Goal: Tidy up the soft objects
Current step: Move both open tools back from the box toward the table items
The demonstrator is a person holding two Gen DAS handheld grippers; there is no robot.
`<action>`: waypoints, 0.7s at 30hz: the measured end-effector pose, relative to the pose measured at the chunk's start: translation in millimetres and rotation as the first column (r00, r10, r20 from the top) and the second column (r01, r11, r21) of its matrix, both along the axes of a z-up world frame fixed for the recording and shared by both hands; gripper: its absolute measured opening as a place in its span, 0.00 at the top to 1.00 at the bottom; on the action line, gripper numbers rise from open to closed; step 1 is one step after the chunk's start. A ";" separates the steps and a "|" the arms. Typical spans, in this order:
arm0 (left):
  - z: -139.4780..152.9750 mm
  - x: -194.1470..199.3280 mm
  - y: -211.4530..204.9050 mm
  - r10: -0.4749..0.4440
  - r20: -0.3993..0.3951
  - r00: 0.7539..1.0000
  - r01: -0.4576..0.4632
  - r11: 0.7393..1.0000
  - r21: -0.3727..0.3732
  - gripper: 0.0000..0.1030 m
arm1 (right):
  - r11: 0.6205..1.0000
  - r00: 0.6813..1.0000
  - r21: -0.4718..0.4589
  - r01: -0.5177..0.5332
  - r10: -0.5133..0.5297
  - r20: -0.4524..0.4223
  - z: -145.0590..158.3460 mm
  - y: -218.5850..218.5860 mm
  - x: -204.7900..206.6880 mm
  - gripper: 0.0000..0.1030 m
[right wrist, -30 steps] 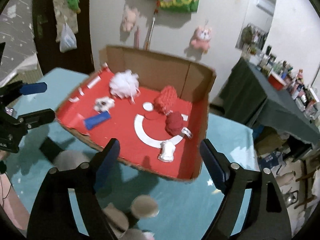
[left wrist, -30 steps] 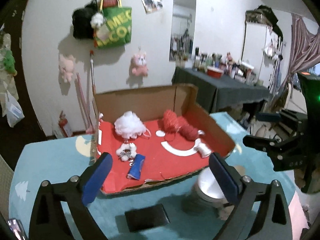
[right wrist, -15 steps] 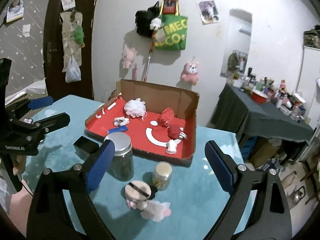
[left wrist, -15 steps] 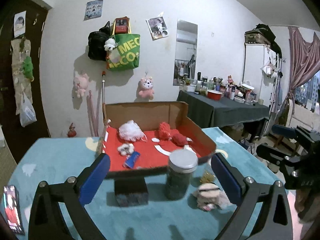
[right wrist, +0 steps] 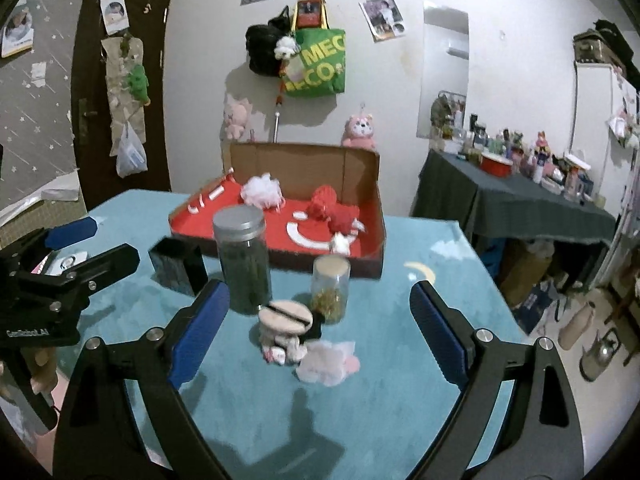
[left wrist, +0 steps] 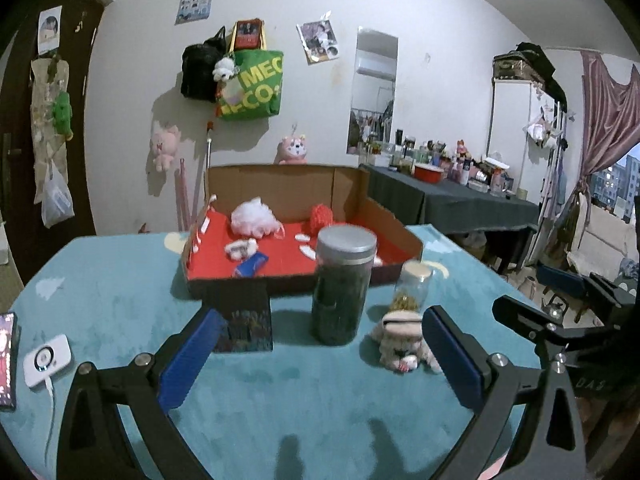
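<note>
A cluttered bedroom, and in its middle a table under a teal plush cloth [right wrist: 400, 420]. Both tongs hover low over its near edge, the left gripper [left wrist: 316, 354] and the right gripper [right wrist: 318, 330] alike spread wide with nothing between the pads.

Just ahead of the right tongs lies the task's thing, a cream plush toy with a black-banded cap [right wrist: 285, 326], a pale pink fluffy scrap [right wrist: 329, 362] touching it; neither is picked up yet (so I judge this the approach). The next move calls for lowering the right tongs around the toy without knocking the jars.

Close behind it stand a tall clear jar of dark green leaves with a grey lid [right wrist: 242, 258] and a small clear jar of golden bits [right wrist: 330, 288]. Farther off, the red-lined cardboard box [right wrist: 376, 208] holds a white mesh puff [right wrist: 262, 190] and red yarn balls [right wrist: 332, 208].
</note>
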State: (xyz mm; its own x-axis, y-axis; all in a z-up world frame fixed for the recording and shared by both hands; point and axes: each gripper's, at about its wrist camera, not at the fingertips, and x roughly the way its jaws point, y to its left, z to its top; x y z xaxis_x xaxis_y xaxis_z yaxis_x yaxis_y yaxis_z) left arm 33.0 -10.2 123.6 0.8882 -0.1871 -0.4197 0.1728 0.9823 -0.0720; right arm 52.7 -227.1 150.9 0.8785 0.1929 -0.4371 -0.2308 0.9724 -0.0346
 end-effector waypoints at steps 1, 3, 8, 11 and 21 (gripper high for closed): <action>-3.9 0.8 -0.1 0.003 -0.008 1.000 -0.003 1.000 0.000 0.00 | 1.000 1.000 -0.002 0.006 -0.006 -0.004 -4.6 0.2 0.2 0.10; -11.7 1.9 0.4 0.009 -0.025 1.000 -0.009 1.000 0.000 0.00 | 1.000 1.000 -0.006 0.020 -0.020 -0.013 -14.7 0.4 -0.7 0.10; -30.2 5.3 1.2 0.017 -0.065 0.998 -0.017 1.000 0.005 0.00 | 1.000 0.998 0.012 0.026 -0.025 -0.057 -37.6 -0.7 1.1 0.10; -40.7 8.2 1.3 0.025 -0.088 0.996 -0.024 1.000 0.010 0.00 | 0.999 0.996 0.009 0.035 -0.034 -0.080 -49.1 0.2 2.8 0.10; -58.8 16.1 1.2 0.035 -0.147 0.988 -0.035 0.999 0.002 0.00 | 0.999 0.989 0.012 0.048 -0.045 -0.138 -73.6 -0.5 7.8 0.10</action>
State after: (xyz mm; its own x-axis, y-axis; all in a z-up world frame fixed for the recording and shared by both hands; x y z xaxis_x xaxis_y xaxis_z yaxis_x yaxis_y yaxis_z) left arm 49.1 -9.0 64.8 0.8228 -0.1567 -0.5463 0.1255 0.9876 -0.0942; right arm 60.5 -227.6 77.3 0.8181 0.1609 -0.5522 -0.1869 0.9823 0.0095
